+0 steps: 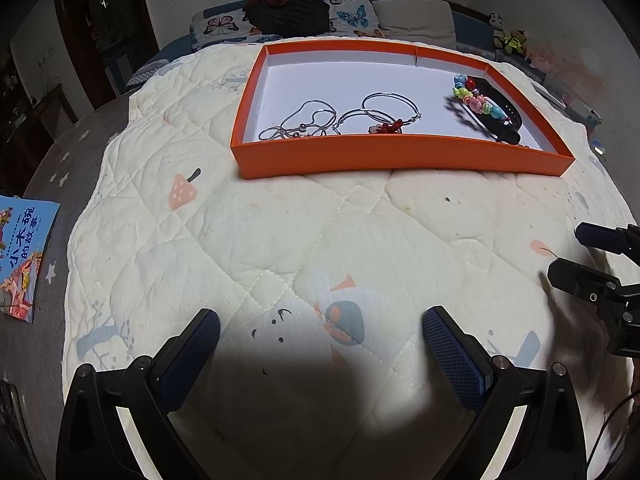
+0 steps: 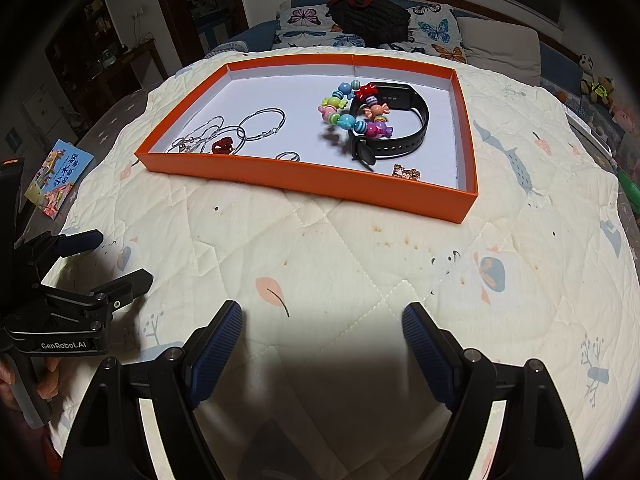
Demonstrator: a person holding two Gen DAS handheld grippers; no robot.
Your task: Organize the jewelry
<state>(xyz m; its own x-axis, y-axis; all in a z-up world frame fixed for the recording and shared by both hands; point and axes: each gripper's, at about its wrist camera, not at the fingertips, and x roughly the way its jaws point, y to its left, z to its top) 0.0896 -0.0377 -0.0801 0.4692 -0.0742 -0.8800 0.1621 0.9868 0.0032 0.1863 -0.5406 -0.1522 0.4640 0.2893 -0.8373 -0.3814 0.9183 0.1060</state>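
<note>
Currently both grippers, left (image 1: 320, 328) and right (image 2: 322, 322), hover over the quilt (image 2: 320, 248), jaws spread, empty; orange tray (image 2: 320, 184) at 12 o'clock holds jewelry.

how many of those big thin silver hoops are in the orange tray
2. One silver hoop lies left of the tray's middle, farther from the front wall; the other silver hoop overlaps it toward the tangled chain, which may hide more.

A shallow tray (image 2: 312, 188) sits far on the quilt (image 2: 340, 256). Inside it, chains (image 2: 200, 136) and hoops (image 2: 262, 124) lie left, a bead bracelet (image 2: 352, 110) overlaps a watch band (image 2: 404, 120) right. A book (image 2: 58, 178) lies off the quilt's left edge.
</note>
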